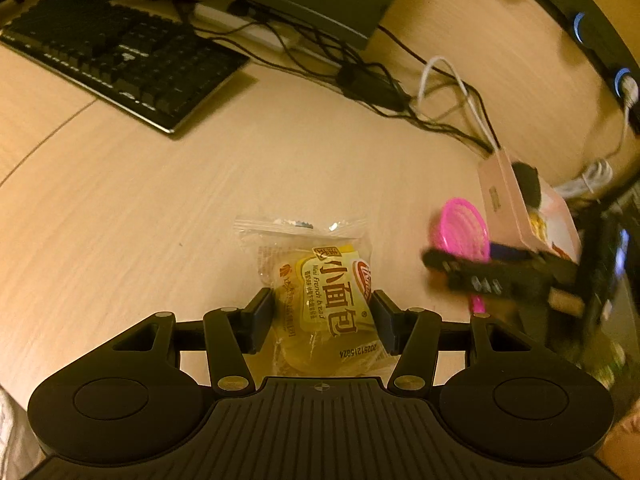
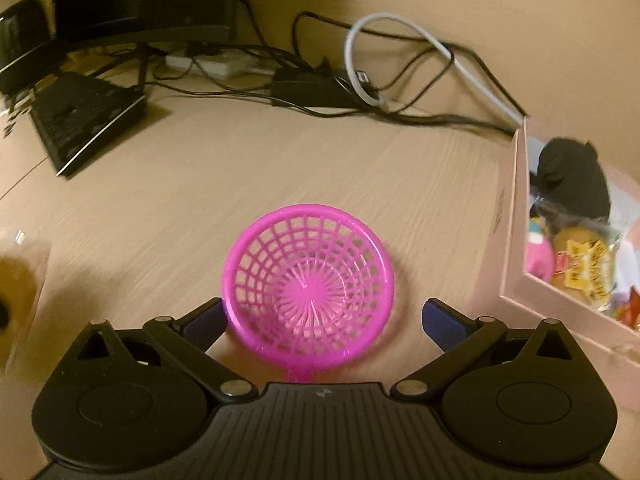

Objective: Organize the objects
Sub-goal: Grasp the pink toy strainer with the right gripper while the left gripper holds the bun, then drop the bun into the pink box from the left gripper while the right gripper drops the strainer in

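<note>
My left gripper point(image 1: 323, 312) is shut on a clear packet of mini French bread point(image 1: 320, 288), which pokes forward between the pads above the desk. My right gripper point(image 2: 323, 314) is open around a pink plastic mesh basket point(image 2: 308, 280) that lies between its pads; the left pad is close to the rim and the right pad stands apart from it. The pink basket point(image 1: 460, 232) and the right gripper point(image 1: 484, 270) also show blurred at the right of the left wrist view. A pink open box point(image 2: 516, 216) with snacks inside sits to the right.
A black keyboard point(image 1: 120, 60) lies at the far left of the wooden desk point(image 1: 240, 168). A monitor base, a power brick point(image 2: 312, 88) and tangled black and white cables point(image 2: 400, 64) run along the back. The pink box point(image 1: 508, 200) holds a black object and bread packets.
</note>
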The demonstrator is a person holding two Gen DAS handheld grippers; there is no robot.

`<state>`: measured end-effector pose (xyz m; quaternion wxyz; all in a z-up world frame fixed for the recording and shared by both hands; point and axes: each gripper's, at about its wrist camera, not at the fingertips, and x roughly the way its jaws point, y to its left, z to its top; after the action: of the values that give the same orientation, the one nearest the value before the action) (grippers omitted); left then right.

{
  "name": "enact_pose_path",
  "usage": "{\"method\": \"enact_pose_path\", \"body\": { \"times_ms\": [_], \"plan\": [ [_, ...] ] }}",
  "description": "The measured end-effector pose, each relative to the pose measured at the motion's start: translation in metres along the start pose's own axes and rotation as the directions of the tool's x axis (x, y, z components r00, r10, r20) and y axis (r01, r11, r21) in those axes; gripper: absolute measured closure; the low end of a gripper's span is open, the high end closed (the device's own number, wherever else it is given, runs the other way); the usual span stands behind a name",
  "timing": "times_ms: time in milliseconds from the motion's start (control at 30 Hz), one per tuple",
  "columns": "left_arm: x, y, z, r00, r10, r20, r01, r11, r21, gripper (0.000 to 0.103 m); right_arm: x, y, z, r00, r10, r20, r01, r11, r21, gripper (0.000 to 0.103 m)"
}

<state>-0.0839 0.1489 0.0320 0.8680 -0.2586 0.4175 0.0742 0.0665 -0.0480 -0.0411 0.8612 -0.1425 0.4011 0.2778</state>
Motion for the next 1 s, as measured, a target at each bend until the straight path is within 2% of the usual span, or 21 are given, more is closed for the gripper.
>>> {"method": "enact_pose_path", "body": {
  "times_ms": [133,200,233,433,600,800,1000],
  "plan": [
    [0.000,-0.003,-0.004,1.000,-0.005,-0.016,0.006,1.000,0.014,0.046,0.003,-0.001,0.005,1.000,0.011,0.025,-0.012,0.998,0.054,0.002],
    [0.000,-0.004,-0.006,1.000,-0.008,-0.021,0.008,1.000,0.018,0.046,0.000,0.000,0.007,0.999,0.015,0.032,-0.017,0.998,0.060,0.019],
    [0.001,-0.004,-0.006,1.000,-0.010,-0.024,0.011,1.000,0.020,0.046,-0.001,0.000,0.007,1.000,0.019,0.024,-0.020,0.998,0.062,0.019],
    [0.007,-0.017,-0.008,0.998,-0.042,-0.046,0.044,0.997,0.058,0.046,-0.030,-0.005,-0.003,0.999,0.010,0.037,-0.014,0.994,0.107,0.020],
    [0.019,-0.042,-0.008,0.993,-0.086,-0.084,0.097,0.987,0.131,0.046,-0.070,-0.016,-0.021,0.998,-0.018,0.055,0.009,0.989,0.149,0.019],
    [0.036,-0.082,-0.018,0.976,-0.158,-0.148,0.190,0.953,0.238,0.045,-0.121,-0.033,-0.049,0.994,-0.084,0.075,0.067,0.977,0.202,0.019],
    [0.050,-0.115,-0.020,0.962,-0.211,-0.172,0.254,0.922,0.291,0.046,-0.154,-0.056,-0.078,0.981,-0.188,0.055,0.165,0.944,0.287,0.019]
  ]
}}
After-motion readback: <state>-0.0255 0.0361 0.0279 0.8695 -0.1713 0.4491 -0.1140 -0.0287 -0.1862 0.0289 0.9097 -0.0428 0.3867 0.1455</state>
